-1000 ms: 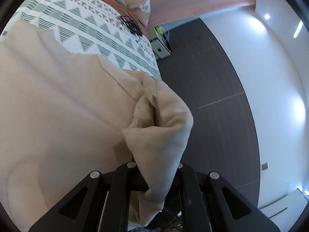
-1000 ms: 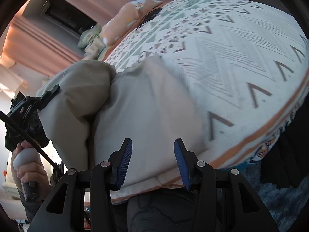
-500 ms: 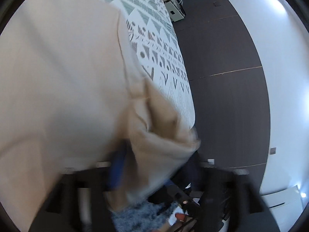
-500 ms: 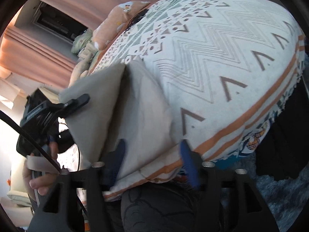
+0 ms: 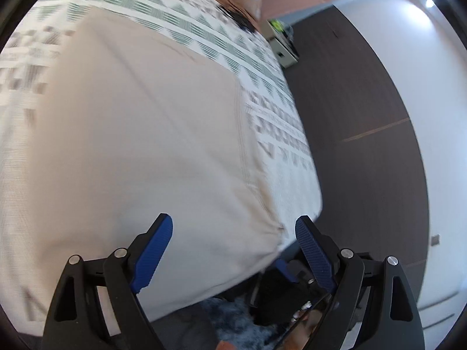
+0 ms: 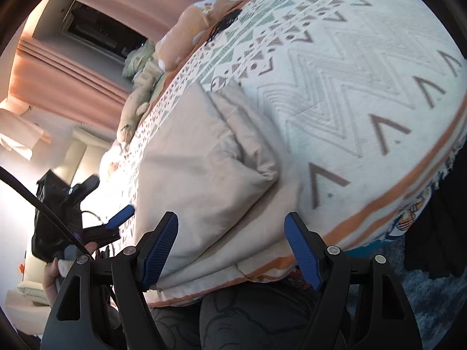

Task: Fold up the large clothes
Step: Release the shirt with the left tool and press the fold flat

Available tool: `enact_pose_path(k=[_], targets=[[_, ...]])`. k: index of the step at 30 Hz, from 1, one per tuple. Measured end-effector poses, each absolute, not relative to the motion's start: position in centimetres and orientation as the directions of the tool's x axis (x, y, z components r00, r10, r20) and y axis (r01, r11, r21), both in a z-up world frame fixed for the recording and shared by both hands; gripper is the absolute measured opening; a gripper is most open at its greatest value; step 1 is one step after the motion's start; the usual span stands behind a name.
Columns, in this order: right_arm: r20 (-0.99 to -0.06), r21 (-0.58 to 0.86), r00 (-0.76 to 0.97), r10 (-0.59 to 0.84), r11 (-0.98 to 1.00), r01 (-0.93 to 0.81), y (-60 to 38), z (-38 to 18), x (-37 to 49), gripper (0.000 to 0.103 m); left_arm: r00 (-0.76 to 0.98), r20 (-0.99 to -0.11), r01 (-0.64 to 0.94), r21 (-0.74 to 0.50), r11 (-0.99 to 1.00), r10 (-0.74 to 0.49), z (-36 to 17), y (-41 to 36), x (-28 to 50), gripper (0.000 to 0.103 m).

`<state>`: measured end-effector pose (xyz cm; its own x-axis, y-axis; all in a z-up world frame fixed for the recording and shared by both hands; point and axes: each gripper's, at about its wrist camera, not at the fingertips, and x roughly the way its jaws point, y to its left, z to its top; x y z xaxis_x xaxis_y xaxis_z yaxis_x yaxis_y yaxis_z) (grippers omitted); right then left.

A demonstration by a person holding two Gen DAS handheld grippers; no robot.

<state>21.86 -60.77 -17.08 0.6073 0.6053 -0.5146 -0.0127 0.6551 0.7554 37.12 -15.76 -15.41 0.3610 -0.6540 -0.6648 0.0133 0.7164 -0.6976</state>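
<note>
The beige garment point(image 5: 140, 134) lay flat on the bed point(image 6: 364, 67), against its near edge — a fold just laid. Both the left tongs point(image 5: 233, 233) and right tongs point(image 6: 232, 233) had just been opening and stood apart, empty — released, I judged, to let the fold settle.

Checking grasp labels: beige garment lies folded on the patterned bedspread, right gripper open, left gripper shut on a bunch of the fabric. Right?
Not quite. The left gripper is open too: the left wrist view shows its blue pads spread wide, jaws having just been opening, nothing pinched. The rest holds: the beige garment lies folded on the patterned bedspread, and the right gripper is open.
</note>
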Motion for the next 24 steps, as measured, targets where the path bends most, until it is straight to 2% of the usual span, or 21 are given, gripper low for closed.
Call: enact_pose_path(k=[3, 5, 7, 8, 9, 10, 13, 19, 24], targets=[[-0.535, 0.744, 0.588, 0.607, 0.669, -0.015, -59.7, -17.2, 23.1, 0.074, 0.388, -0.694, -0.023, -0.665, 0.746, -0.606, -15.7, -13.0, 36.1, 0.087], [-0.55, 0.743, 0.573, 0.607, 0.669, 0.004, -59.6, -17.5, 24.2, 0.065, 0.41, -0.714, -0.053, -0.64, 0.767, -0.568, -15.9, -11.0, 35.1, 0.087], [-0.564, 0.746, 0.558, 0.609, 0.665, 0.028, -59.7, -17.7, 25.3, 0.049, 0.421, -0.734, -0.085, -0.617, 0.783, -0.533, -16.5, -9.4, 34.5, 0.087], [-0.568, 0.743, 0.559, 0.604, 0.669, 0.033, -59.7, -17.6, 25.6, 0.048, 0.427, -0.742, -0.1, -0.607, 0.788, -0.517, -16.8, -8.9, 34.2, 0.087], [-0.573, 0.735, 0.563, 0.596, 0.677, 0.033, -59.7, -17.6, 26.1, 0.041, 0.435, -0.746, -0.113, -0.601, 0.791, -0.505, -17.1, -8.3, 33.8, 0.087], [-0.579, 0.725, 0.571, 0.582, 0.688, 0.034, -59.8, -17.5, 26.3, 0.026, 0.442, -0.748, -0.125, -0.598, 0.792, -0.495, -17.3, -7.6, 33.4, 0.087], [-0.549, 0.741, 0.598, 0.585, 0.671, 0.025, -60.3, -17.3, 26.2, 0.011, 0.448, -0.754, -0.154, -0.595, 0.789, -0.481, -18.7, -6.5, 32.5, 0.087], [-0.515, 0.745, 0.643, 0.568, 0.668, 0.007, -61.0, -17.5, 23.7, 0.008, 0.429, -0.751, -0.175, -0.615, 0.769, -0.502, -20.8, -5.9, 31.3, 0.087], [-0.53, 0.749, 0.643, 0.553, 0.661, 0.048, -62.5, -18.9, 22.4, 0.007, 0.421, -0.746, -0.168, -0.623, 0.764, -0.516, -21.7, -6.7, 31.6, 0.087]])
